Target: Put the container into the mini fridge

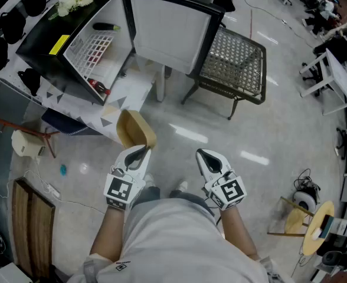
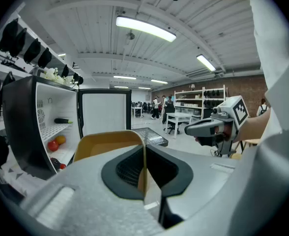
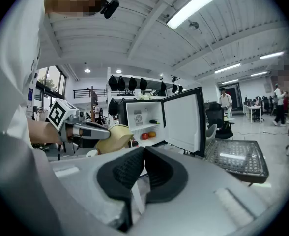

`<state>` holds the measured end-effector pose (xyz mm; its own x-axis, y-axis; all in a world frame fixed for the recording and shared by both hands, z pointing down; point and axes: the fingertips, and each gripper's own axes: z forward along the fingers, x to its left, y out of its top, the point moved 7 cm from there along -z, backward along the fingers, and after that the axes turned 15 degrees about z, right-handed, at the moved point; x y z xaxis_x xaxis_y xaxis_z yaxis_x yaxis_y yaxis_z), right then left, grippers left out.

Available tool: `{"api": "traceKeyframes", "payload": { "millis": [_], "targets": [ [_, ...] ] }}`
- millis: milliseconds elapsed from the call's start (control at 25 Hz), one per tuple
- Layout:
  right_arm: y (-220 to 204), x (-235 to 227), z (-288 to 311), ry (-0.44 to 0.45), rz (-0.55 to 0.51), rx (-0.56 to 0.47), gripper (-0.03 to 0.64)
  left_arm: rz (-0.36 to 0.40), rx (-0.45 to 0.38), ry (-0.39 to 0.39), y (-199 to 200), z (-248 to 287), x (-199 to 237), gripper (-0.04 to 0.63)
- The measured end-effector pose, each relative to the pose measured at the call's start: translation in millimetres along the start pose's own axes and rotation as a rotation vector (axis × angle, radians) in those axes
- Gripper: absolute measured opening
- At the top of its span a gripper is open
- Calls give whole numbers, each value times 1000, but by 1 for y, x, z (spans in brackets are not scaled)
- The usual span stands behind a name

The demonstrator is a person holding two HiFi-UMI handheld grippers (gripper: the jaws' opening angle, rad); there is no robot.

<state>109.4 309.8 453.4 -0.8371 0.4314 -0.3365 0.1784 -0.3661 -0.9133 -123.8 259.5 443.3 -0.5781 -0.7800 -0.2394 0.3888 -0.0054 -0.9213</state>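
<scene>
Fingers [image 2: 127, 168] of the left gripper [image 1: 140, 152] pinch the tan container [image 1: 136, 128] by its thin wall, apart from the open mini fridge [image 1: 73, 49]. The right gripper [image 1: 205, 155] is pressed together, empty. The fridge's yellow label [image 1: 59, 44] is unreadable. A mesh chair [image 1: 232, 61] stands beside its door [image 1: 169, 31].

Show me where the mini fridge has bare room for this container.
In the mini fridge, the wire shelf is bare in front of the dark vegetable. Below it sit two fruits, and a bottle lies at the front edge: tighter there.
</scene>
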Motion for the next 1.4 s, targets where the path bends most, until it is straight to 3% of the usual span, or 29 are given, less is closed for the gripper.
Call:
{"api": "traceKeyframes", "payload": {
  "millis": [400, 800, 1080, 1400],
  "targets": [
    [-1, 54, 42, -48, -18, -11, 3, -43, -95, -47, -19, -28, 51, 21],
    [-11, 81, 77, -129, 19, -11, 3, -70, -118, -102, -43, -35, 99, 21],
    [-6, 52, 100, -134, 29, -18, 3, -44, -71, -104, -55, -2, 111, 21],
    [31, -20, 136, -67, 24, -30, 3, -30, -52, -60, -25, 67, 130, 21]
  ]
}}
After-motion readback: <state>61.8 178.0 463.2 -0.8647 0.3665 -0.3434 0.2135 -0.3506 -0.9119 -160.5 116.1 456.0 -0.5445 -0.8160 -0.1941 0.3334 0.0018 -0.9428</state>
